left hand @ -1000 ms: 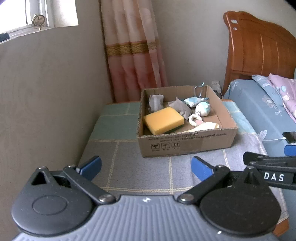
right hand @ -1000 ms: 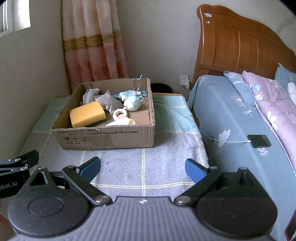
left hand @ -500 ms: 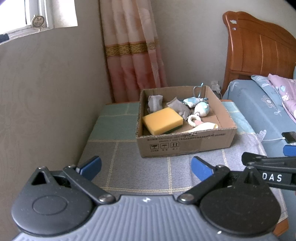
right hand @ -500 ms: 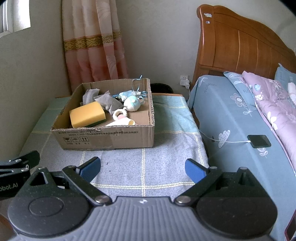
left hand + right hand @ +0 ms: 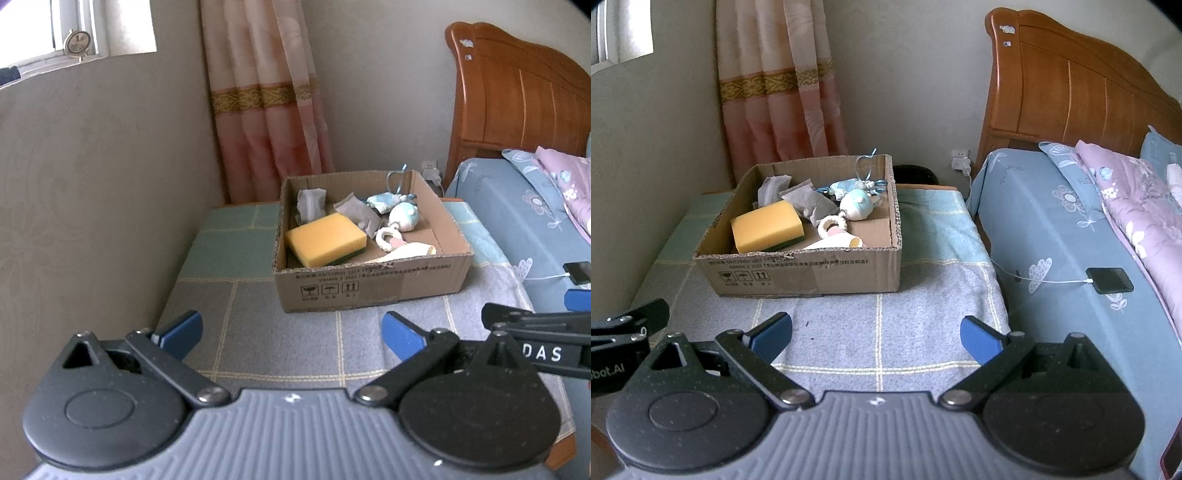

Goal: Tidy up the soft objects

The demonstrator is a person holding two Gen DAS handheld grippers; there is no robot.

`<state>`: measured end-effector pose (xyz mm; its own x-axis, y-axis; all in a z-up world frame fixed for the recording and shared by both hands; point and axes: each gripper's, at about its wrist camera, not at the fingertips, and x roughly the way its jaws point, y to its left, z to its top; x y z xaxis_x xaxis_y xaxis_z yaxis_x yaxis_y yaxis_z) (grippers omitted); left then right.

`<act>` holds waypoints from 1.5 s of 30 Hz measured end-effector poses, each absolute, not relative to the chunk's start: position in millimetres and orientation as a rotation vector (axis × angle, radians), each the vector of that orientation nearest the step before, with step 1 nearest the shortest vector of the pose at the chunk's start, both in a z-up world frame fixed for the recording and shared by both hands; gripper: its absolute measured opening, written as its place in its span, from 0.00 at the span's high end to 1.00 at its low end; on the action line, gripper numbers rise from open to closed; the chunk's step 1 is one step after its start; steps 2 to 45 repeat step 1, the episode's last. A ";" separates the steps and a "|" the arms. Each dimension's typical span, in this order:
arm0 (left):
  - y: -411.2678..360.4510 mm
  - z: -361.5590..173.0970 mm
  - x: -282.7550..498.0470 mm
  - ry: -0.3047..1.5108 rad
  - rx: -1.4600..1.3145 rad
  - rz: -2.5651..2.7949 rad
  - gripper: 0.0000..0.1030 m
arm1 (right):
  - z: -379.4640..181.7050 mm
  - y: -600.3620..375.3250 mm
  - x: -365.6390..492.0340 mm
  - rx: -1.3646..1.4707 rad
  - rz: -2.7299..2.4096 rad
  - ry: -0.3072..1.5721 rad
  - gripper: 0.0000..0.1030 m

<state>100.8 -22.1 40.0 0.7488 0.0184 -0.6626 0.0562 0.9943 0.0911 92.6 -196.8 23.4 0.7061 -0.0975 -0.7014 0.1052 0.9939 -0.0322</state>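
The sponge lies in the near-left part of the box, long axis running left to right, slightly skewed, resting among the other soft items: crumpled cloths and a small plush to its far right. The box sits far of both claws on the checked cloth. The left gripper and right gripper are both spread wide and empty. In my judgement the left is nearer the sponge. Open cloth lies between claws and box; the near wall must be cleared from above.
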 end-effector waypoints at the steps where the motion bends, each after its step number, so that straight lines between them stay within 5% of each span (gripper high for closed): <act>1: -22.1 40.0 100.8 0.724 0.108 -0.018 0.01 | 22.9 -196.7 92.8 0.011 -0.113 0.779 0.03; 45: -22.1 40.0 100.8 0.724 0.108 -0.018 0.01 | 22.9 -196.7 92.8 0.011 -0.113 0.779 0.03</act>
